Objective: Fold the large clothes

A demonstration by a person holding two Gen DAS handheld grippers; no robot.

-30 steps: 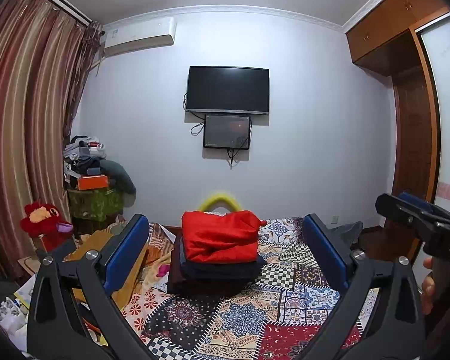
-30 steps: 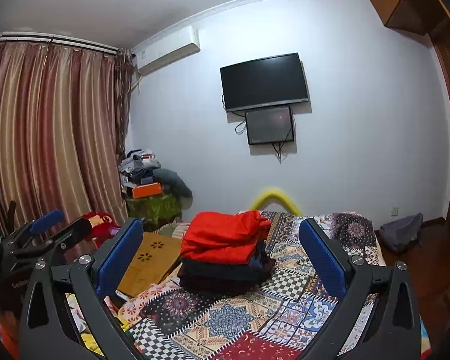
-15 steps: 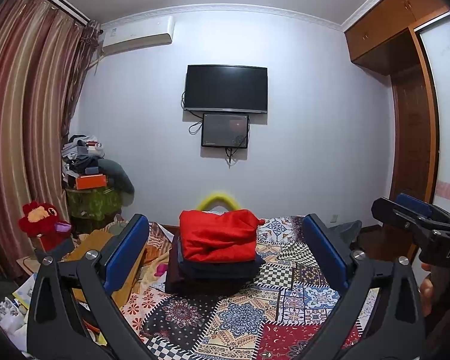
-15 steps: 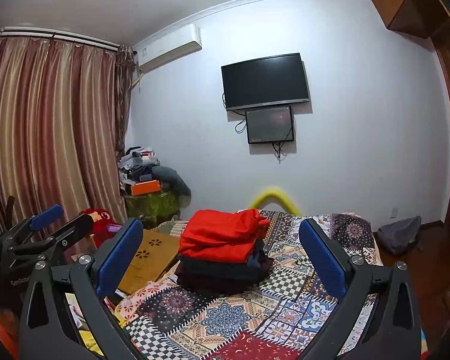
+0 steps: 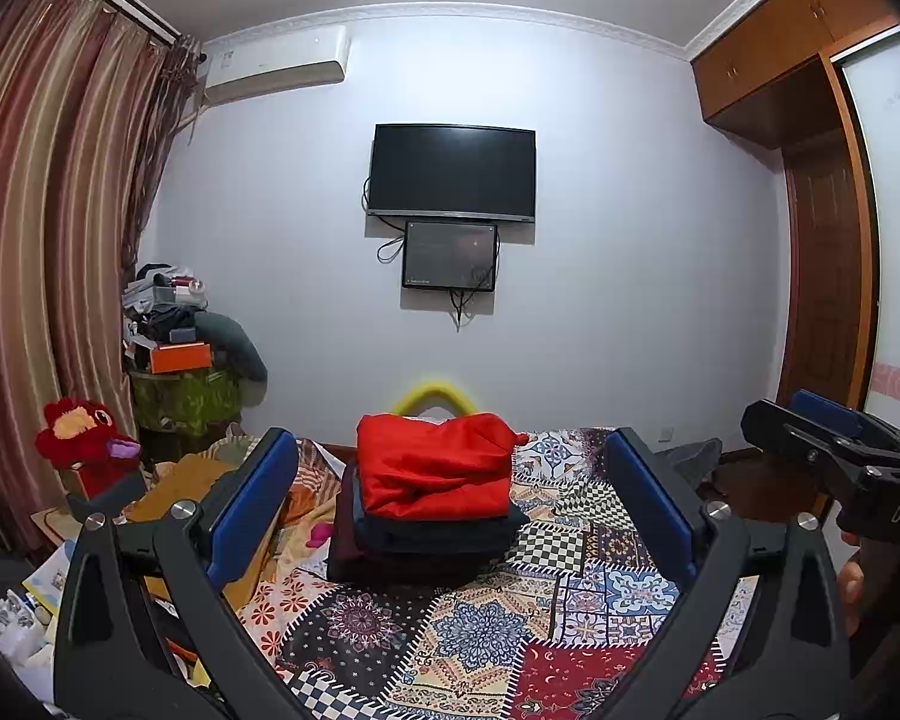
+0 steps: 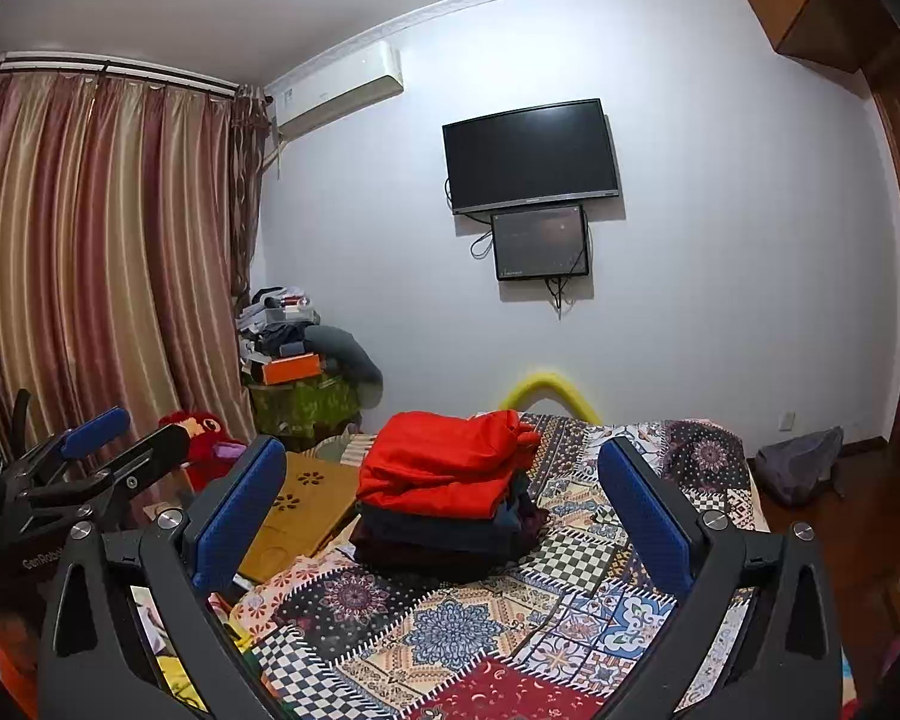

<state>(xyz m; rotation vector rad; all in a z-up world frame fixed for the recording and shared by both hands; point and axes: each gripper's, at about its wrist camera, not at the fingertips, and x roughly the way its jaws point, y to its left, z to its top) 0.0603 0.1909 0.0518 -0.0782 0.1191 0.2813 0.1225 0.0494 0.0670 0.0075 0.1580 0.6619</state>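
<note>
Jaws spread and empty, the left gripper [image 5: 450, 516] and right gripper [image 6: 444, 516] hover level above the patchwork bedspread [image 5: 468, 636], framing the folded red garment [image 5: 438, 468] topping a stack of dark clothes [image 5: 426, 546], apparently finished.

Red garment [image 5: 435, 474] atop dark folded clothes [image 5: 426, 546]; multicoloured patchwork bedspread [image 5: 480, 636]; blue-padded tongs [image 5: 450, 516].

Before you, stack of folded clothes [image 5: 435, 498] on patchwork quilted bedspread [image 5: 486, 624], wall-mounted flat television [image 5: 453, 172] behind, plush red toy [image 5: 84, 441] at your left.
</note>
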